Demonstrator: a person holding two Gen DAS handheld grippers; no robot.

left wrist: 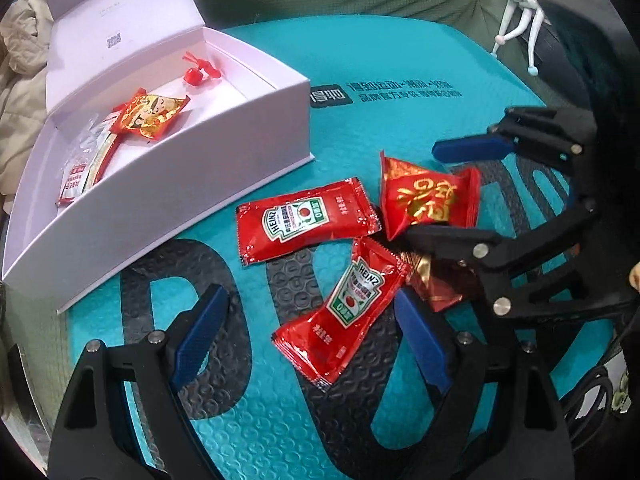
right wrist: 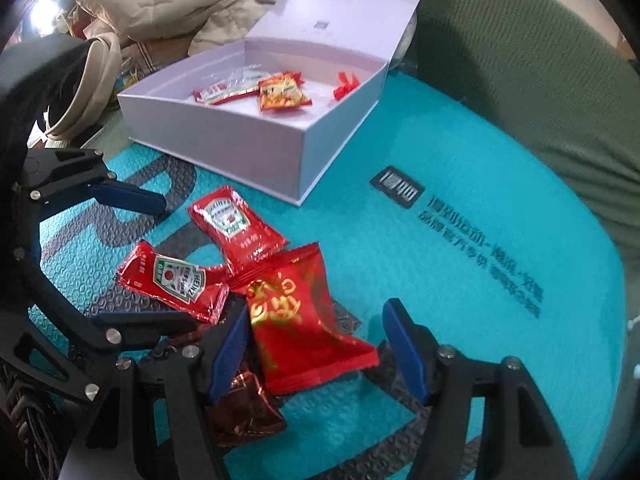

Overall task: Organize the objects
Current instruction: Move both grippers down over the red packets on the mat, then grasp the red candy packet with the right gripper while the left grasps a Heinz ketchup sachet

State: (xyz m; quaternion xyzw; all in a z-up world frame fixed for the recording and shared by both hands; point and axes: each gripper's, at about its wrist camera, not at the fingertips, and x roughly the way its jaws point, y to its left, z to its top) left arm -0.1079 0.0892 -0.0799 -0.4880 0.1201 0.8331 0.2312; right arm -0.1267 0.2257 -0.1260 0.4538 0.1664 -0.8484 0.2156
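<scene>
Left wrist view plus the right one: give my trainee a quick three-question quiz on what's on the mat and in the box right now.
1. True or false: both Heinz ketchup packets lie on the teal mat, outside the white box.
2. Multiple choice: the right gripper has between its open fingers A) a ketchup packet, B) the red snack packet with gold writing, C) nothing.
3. Fill in: the box lid stands ____.

Key: 1 true. 2 B; the fingers straddle it, and no pad is pressing on it. 3 open. The left gripper is open too, straddling the nearer ketchup packet.
</scene>
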